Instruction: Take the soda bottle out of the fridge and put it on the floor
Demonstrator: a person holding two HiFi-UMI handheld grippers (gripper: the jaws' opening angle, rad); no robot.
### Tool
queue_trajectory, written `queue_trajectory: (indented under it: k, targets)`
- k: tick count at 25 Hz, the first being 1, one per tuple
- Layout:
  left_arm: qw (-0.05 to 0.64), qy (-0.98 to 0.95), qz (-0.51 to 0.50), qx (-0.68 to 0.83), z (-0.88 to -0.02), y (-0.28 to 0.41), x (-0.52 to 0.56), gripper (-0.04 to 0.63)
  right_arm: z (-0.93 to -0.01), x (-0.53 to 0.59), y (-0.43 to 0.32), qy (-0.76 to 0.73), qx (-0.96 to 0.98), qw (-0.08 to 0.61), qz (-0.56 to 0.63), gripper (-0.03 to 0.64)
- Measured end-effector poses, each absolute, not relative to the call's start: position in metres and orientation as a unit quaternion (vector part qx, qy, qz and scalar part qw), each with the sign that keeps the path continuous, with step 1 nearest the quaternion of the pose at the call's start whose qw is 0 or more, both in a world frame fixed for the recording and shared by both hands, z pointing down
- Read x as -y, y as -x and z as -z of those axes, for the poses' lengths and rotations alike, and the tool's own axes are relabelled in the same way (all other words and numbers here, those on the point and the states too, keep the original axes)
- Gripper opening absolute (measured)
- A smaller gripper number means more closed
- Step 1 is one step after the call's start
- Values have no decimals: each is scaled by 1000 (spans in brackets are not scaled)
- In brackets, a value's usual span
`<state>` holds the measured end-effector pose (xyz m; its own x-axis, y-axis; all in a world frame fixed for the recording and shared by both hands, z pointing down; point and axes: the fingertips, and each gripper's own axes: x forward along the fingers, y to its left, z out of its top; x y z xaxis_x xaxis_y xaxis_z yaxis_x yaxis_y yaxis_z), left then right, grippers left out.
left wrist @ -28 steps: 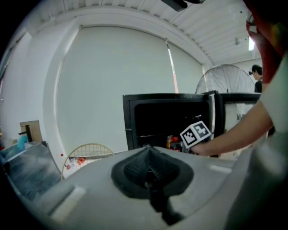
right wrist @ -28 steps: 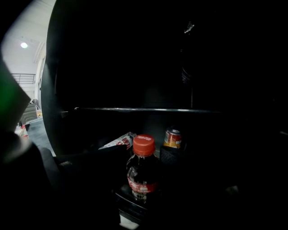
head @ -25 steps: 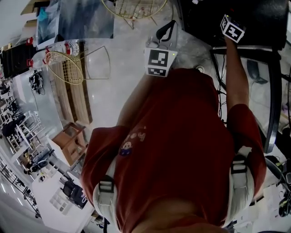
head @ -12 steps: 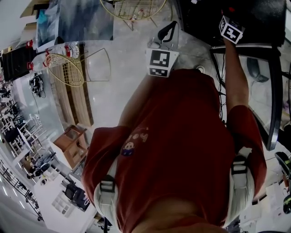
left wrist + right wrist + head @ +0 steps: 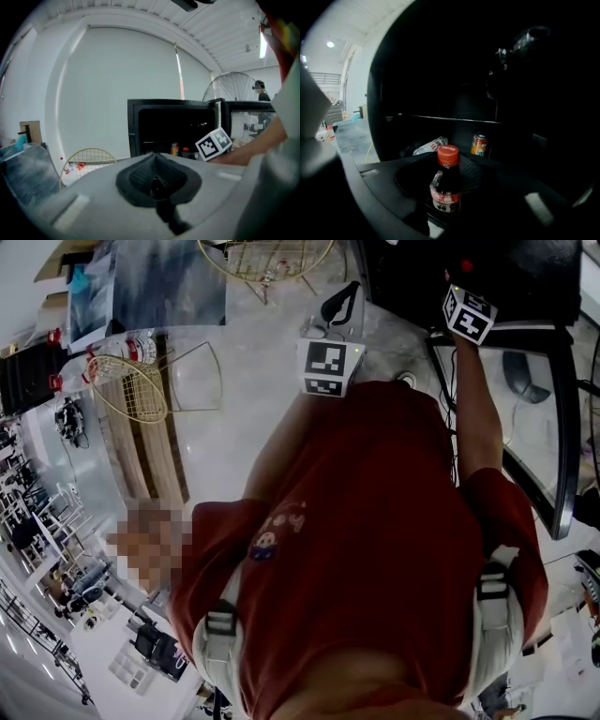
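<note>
Closing the right gripper's (image 5: 450, 180) jaws on the upright, red-capped soda bottle (image 5: 446, 194) at the open fridge's (image 5: 136, 126) front, ahead of a can (image 5: 478, 145), while holding the left gripper's (image 5: 154, 180) jaws pressed together, empty.

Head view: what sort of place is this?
Probably a big workshop or lab hall, not a home: a high ribbed ceiling, a large standing fan, and rows of white racks on a wide, shiny floor.

A pale glossy floor (image 5: 230, 451), white wall (image 5: 117, 84), large fan (image 5: 234, 86).
</note>
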<state>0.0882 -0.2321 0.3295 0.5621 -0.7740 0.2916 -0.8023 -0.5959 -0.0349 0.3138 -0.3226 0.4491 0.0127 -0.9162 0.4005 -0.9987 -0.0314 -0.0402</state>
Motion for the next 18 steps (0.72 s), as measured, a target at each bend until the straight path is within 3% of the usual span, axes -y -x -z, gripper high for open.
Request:
queue_trajectory:
  k: [18]
  targets:
    - [53,-877,-129,460,-332,-98,230,0,-388,240,-285,-662,732,95,-130,135]
